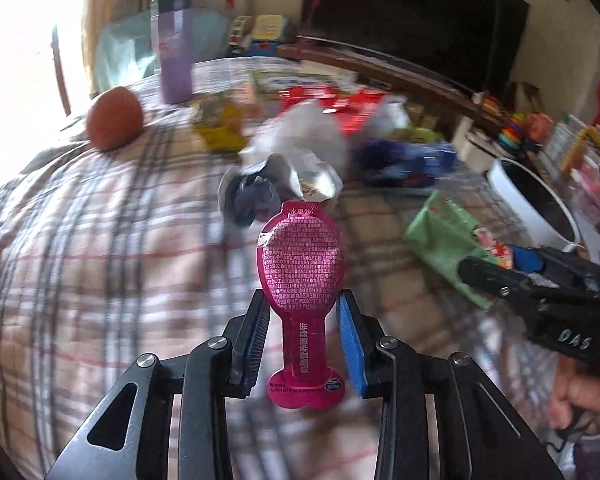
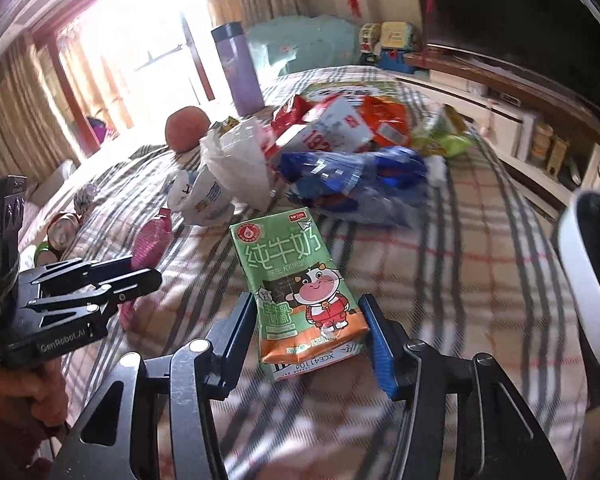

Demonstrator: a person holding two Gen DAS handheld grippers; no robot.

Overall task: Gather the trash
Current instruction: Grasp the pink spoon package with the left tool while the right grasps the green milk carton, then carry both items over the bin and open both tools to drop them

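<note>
Behind the right claw (image 2: 306, 332), the milk carton's (image 2: 300, 280) base hides.

Black metal linkage gripper (image 1: 303, 304), silver screws, one blue ribbed pad (image 1: 350, 344).

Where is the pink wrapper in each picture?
Left wrist view: the pink wrapper is in the middle, low, between the left gripper fingers.
Right wrist view: it is at the left, mid-height, in front of that same gripper.
Shared landmark: the purple bottle standing on the plaid cloth.
</note>
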